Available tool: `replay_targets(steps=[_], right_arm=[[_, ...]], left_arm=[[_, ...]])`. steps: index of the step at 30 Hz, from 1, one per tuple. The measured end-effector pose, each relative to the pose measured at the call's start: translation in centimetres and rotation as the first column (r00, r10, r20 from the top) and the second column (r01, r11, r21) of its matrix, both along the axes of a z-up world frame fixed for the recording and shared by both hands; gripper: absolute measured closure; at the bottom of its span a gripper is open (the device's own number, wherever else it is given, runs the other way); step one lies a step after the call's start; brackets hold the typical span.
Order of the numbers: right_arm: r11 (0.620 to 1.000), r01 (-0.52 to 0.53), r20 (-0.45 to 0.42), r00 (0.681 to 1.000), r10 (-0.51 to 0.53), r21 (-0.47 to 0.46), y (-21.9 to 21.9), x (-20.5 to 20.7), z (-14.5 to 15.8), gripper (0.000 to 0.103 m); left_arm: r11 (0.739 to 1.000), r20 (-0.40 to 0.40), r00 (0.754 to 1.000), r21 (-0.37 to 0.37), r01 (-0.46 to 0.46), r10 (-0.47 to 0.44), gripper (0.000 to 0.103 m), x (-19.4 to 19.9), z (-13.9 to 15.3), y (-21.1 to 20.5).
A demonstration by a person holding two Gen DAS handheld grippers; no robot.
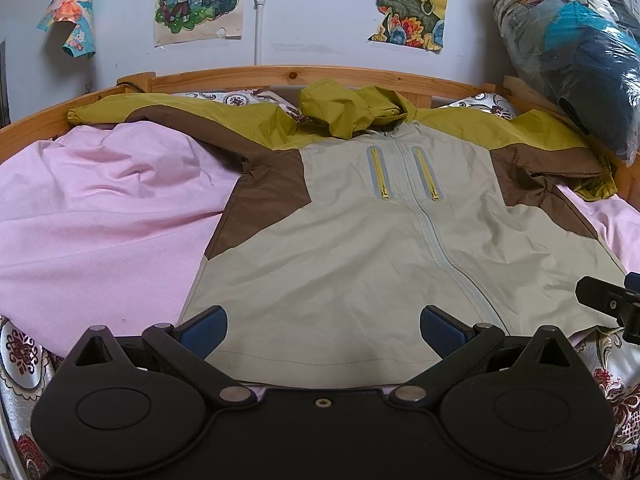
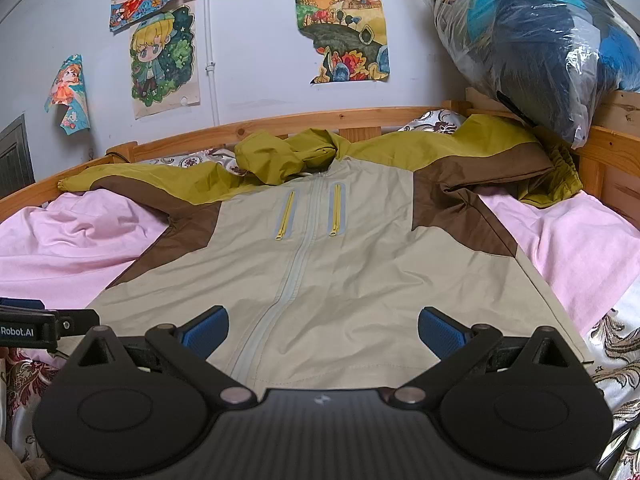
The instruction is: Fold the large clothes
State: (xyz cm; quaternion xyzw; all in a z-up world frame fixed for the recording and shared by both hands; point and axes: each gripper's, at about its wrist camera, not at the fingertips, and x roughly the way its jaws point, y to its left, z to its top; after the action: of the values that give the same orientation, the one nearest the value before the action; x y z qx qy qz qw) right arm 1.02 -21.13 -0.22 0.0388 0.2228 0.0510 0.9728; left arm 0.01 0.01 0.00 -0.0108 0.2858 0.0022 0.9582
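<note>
Both claws, the left gripper [image 1: 323, 326] and the right gripper [image 2: 323, 326], gape wide and empty over the near hem of the hooded jacket [image 1: 360, 220], spread front-up ahead on the pink sheet [image 1: 100, 200]. Best pinch one hem corner each, catching both layers.

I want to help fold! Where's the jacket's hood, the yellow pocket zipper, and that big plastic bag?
hood [image 1: 344, 110], left wrist view, on its bunched olive top.
yellow pocket zipper [image 2: 335, 210], right wrist view, on the middle of its yellow strip.
plastic bag [image 2: 532, 48], right wrist view, on its clear crinkled front.
</note>
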Motion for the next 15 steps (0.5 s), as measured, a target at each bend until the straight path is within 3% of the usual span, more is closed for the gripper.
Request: replay_targets(steps=[15], right_arm=[[1.0, 0.001, -0.002, 1.0, -0.001, 0.001, 0.05, 0.05, -0.06, 0.0]], left_arm=[[1.0, -0.003, 1.0, -0.003, -0.001, 0.001, 0.001, -0.03, 0.06, 0.11]])
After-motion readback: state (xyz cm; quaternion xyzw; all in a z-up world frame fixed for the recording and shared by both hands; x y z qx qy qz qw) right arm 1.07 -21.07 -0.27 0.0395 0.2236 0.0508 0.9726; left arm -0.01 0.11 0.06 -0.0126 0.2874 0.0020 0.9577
